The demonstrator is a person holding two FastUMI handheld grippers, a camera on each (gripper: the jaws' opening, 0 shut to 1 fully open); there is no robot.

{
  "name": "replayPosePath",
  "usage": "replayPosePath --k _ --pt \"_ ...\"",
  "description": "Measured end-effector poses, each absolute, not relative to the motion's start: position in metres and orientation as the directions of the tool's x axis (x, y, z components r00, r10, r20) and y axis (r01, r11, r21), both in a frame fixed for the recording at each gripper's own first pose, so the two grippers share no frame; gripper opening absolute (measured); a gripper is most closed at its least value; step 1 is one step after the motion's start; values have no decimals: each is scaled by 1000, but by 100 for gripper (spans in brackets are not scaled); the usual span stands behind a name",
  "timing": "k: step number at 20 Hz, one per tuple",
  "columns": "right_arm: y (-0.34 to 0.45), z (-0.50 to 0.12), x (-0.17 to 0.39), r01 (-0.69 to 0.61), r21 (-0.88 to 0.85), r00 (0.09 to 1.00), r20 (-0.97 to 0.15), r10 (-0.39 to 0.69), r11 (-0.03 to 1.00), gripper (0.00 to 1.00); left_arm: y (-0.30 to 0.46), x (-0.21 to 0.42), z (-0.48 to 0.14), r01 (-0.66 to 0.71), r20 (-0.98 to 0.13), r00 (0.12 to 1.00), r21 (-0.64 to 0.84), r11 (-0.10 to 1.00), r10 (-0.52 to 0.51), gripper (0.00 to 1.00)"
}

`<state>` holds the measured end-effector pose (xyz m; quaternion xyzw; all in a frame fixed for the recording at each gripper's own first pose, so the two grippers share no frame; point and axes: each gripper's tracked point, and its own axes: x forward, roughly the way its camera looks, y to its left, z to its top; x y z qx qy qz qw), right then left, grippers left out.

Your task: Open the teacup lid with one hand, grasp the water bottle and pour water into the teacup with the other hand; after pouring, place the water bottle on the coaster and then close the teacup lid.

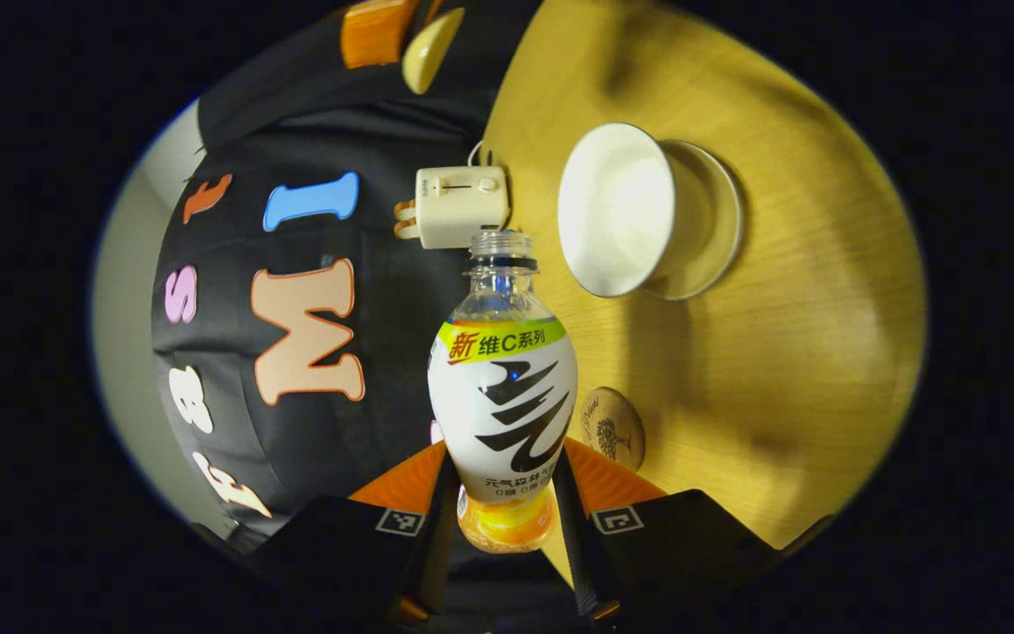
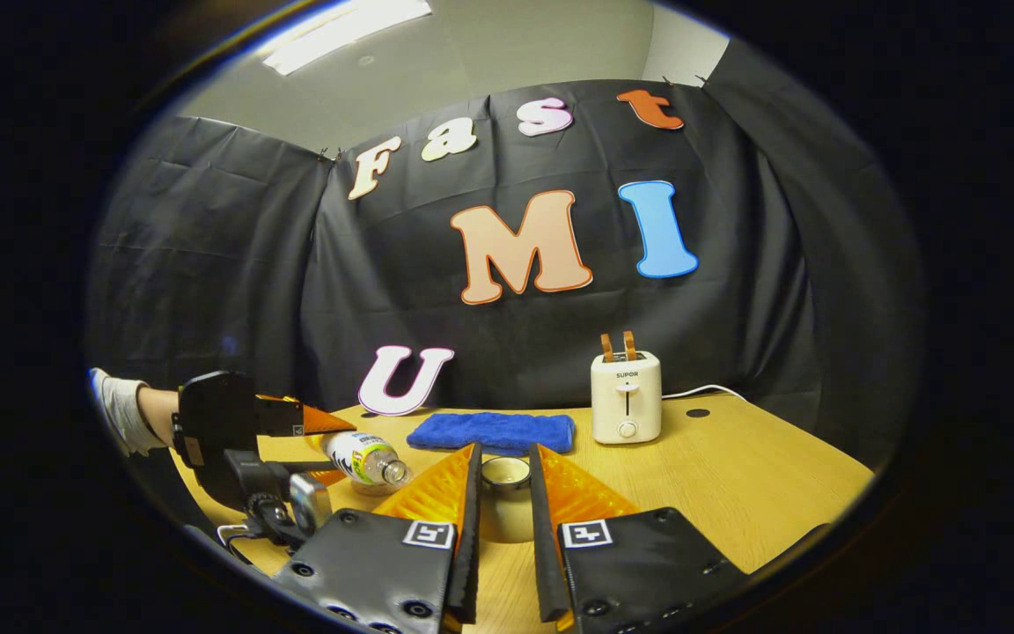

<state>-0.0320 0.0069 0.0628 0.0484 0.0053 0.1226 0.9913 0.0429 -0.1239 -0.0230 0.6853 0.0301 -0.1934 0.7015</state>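
Clamped between the left claw's (image 1: 507,493) two fingers, the water bottle (image 1: 504,396) is held by its lower body with its uncapped neck pointing away from the camera; the left gripper view is rolled sideways, and the right gripper view shows the same bottle (image 2: 364,457) lying tilted over in that claw (image 2: 313,431), mouth toward the middle of the counter (image 2: 736,493). Past the bottle's neck in the left gripper view sits the open white teacup (image 1: 617,207) on its saucer (image 1: 709,220), and a round wooden coaster (image 1: 613,433) lies just beside the bottle's body. The right claw (image 2: 504,519) has its fingers a little apart, held about a small round piece, probably the teacup lid (image 2: 505,473), though whether they press on it I cannot tell. Farther back stand a white toaster (image 2: 626,396) and a folded blue cloth (image 2: 494,431). A gloved hand (image 2: 120,401) holds the left claw.
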Motion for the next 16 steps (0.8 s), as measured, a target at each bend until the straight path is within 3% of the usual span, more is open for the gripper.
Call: replayPosePath --k 5,9,16 --pt "8 62 -32 -243 99 970 -2 244 965 31 -116 40 -26 355 -302 928 896 268 -220 53" --pt "9 58 -31 -243 99 969 -10 245 965 31 -114 46 -22 360 -290 931 832 422 -222 53" --pt "5 59 -30 -234 114 972 -10 237 965 31 -121 46 -19 377 -280 925 577 725 -258 53"
